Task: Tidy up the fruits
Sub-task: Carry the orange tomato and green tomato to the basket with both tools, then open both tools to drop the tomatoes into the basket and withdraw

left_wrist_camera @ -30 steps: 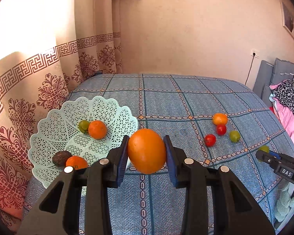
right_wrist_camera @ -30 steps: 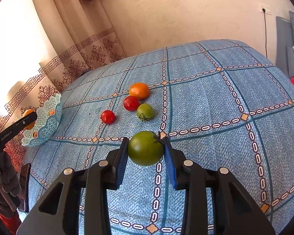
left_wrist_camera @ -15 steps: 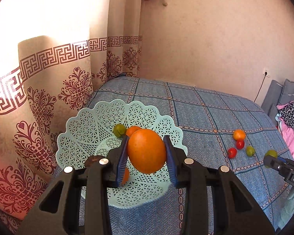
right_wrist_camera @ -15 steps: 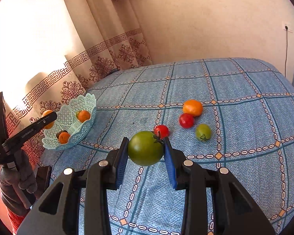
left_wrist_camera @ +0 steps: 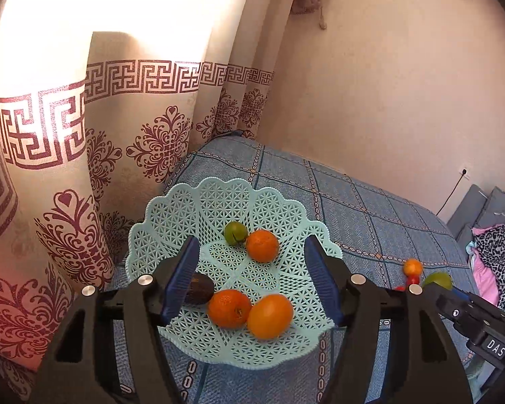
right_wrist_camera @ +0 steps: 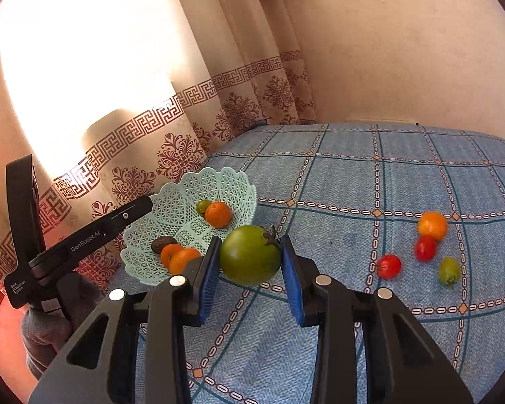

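Left claw empty over basket, right claw holding green tomato

Left gripper (left_wrist_camera: 252, 279) hovers above the mint lattice basket (left_wrist_camera: 171, 235), jaws spread wide, nothing held. In the basket: smooth orange (left_wrist_camera: 270, 316) touching a tangerine (left_wrist_camera: 229, 308), near the front rim. Right gripper (right_wrist_camera: 249, 266) is raised just right of the basket, clenched on a glossy green tomato (right_wrist_camera: 250, 255), stem to the right.

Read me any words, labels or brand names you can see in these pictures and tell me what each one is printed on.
"DAS": on the body of the right gripper, seen in the left wrist view.
"GenRobot.AI": on the arm of the left gripper, seen in the right wrist view.
"Data Acquisition System": small print on that gripper's handle base, only just legible.
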`<state>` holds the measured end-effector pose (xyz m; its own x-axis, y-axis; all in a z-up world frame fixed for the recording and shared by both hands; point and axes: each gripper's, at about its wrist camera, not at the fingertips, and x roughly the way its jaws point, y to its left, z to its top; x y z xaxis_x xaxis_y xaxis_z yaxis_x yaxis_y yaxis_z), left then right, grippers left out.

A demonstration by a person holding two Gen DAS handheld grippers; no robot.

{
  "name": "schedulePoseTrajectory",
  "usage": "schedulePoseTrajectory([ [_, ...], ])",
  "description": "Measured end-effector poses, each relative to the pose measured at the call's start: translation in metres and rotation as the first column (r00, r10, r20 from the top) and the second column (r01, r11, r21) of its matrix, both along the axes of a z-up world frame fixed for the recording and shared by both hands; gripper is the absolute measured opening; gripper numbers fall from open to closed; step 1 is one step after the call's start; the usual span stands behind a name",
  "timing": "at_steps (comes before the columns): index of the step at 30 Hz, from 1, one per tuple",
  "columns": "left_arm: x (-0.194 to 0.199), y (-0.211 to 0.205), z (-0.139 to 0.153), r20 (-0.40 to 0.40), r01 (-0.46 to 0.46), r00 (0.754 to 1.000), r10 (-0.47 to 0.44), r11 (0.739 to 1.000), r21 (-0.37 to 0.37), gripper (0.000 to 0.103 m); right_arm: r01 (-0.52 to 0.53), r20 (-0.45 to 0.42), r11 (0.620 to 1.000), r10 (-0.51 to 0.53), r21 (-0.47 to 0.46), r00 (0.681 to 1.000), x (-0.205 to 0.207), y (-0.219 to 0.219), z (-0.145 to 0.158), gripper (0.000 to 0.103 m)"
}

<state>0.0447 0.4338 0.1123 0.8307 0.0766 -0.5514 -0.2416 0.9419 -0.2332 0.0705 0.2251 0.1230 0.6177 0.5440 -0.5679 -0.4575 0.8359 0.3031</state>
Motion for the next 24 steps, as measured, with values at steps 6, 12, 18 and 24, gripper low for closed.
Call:
schedulePoseTrajectory([
  [6, -0.003, 0.004, 0.005, 0.014, -0.031, 0.999, 0.030, 0.999, 0.026, 0.080, -0.050, -0.002, 0.999, 0.050, -0.004, 0.999, 0.006, 0.039, 0.000, 0.035],
  [12, -0.003, 0.009, 0.007, 0.019, -0.051, 0.999, 0.050, 0.999, 0.009, 0.082, -0.076, -0.015, 0.997, 0.076, -0.018, 0.997, 0.017, 0.068, -0.003, 0.035],
  [18, -0.005, 0.018, 0.008, 0.026, -0.090, 0.996, 0.090, 0.996, -0.003, 0.087, -0.117, -0.034, 0.992, 0.115, -0.047, 0.993, 0.020, 0.092, -0.013, 0.036],
  [24, -0.007, 0.024, 0.007, 0.022, -0.115, 0.993, 0.116, 0.993, -0.010, 0.092, -0.114, -0.034, 0.992, 0.112, -0.048, 0.993, 0.019, 0.094, -0.016, 0.045],
])
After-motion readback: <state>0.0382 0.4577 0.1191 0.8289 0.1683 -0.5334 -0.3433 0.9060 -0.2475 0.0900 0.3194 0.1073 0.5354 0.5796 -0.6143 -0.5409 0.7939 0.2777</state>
